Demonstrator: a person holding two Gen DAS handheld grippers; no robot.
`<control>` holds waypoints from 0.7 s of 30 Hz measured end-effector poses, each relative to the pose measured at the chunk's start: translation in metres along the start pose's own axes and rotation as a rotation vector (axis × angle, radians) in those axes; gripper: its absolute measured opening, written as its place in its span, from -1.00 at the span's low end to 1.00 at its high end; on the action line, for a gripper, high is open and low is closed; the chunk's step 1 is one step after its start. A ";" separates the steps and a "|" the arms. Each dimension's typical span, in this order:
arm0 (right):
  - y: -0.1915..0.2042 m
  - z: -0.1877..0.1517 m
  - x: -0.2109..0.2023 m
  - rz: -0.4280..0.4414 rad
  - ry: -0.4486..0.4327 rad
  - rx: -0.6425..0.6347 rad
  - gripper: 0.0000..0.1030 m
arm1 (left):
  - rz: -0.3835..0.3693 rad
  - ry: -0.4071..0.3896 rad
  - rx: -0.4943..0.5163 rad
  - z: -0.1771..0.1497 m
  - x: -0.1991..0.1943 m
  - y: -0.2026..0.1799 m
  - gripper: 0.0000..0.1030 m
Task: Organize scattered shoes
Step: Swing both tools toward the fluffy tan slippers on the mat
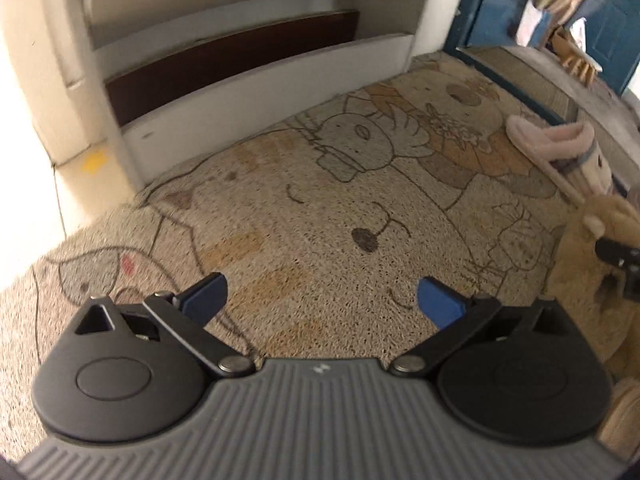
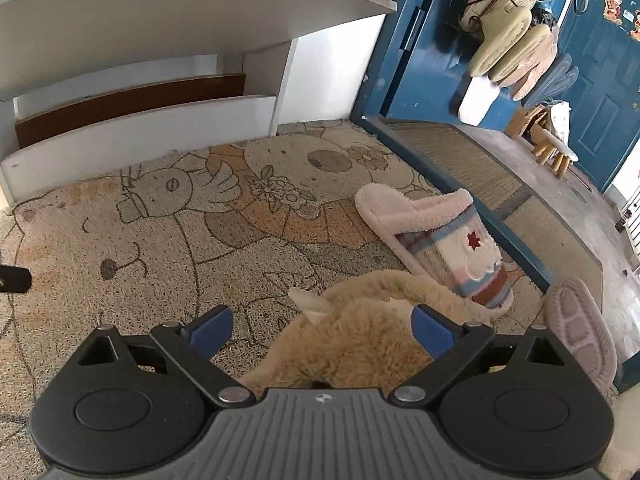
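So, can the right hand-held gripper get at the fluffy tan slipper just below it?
Probably yes: the right hand-held gripper is open, the fluffy tan slipper lies partly between its blue pads, and nothing covers it.

Three slippers on the floor mat: one plaid (image 2: 448,240), one tan fleecy (image 2: 360,344), one pale pink overturned (image 2: 580,328), plus perhaps four soles hanging (image 2: 512,40).
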State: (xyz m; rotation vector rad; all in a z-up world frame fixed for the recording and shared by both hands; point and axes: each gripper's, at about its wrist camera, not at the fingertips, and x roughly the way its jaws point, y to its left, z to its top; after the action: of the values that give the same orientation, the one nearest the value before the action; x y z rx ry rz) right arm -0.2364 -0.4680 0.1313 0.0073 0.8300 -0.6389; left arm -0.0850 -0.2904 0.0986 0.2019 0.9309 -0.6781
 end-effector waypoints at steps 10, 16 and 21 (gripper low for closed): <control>-0.026 0.024 -0.043 -0.001 -0.016 -0.061 0.94 | -0.050 -0.016 0.033 0.031 -0.002 -0.056 1.00; -0.081 0.032 -0.087 -0.050 -0.061 0.039 0.99 | -0.148 -0.063 0.134 0.035 -0.034 -0.089 1.00; -0.116 0.001 -0.086 -0.074 -0.057 0.166 0.99 | -0.156 -0.026 0.170 0.024 -0.033 -0.109 1.00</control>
State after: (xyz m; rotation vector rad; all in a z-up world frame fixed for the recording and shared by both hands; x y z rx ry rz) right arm -0.3408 -0.5171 0.2186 0.1094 0.7228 -0.7733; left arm -0.1498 -0.3713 0.1522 0.2723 0.8704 -0.9035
